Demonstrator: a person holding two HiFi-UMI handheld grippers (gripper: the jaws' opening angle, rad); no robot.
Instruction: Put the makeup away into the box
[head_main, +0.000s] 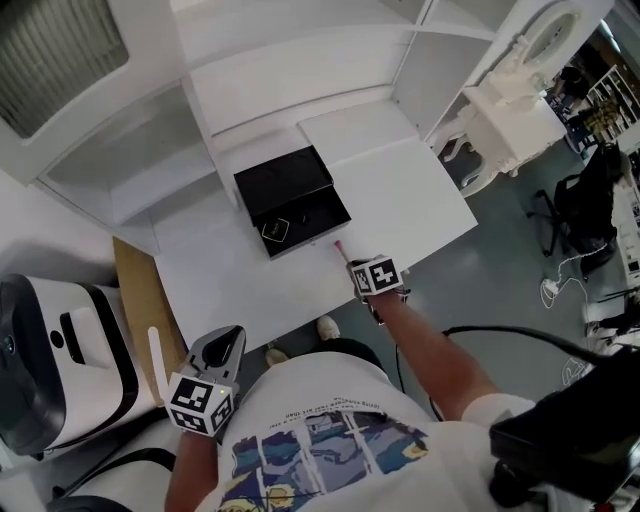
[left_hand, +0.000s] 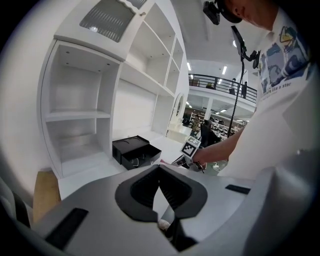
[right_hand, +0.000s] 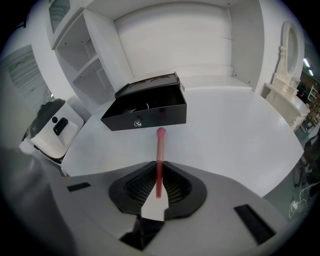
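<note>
Okay: right tool (right_hand: 159, 169) pinches pink makeup stick (right_hand: 160, 142); next, lift it into the open box (right_hand: 150, 114) beyond. Left tool (left_hand: 160, 172) closed, empty.

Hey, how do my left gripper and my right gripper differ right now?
The right gripper is shut on a pink makeup stick; the left gripper is shut on nothing. The right gripper hangs over the white table, close to the open black box; the left gripper is farther from the box, by the person's side. Both face the box.
</note>
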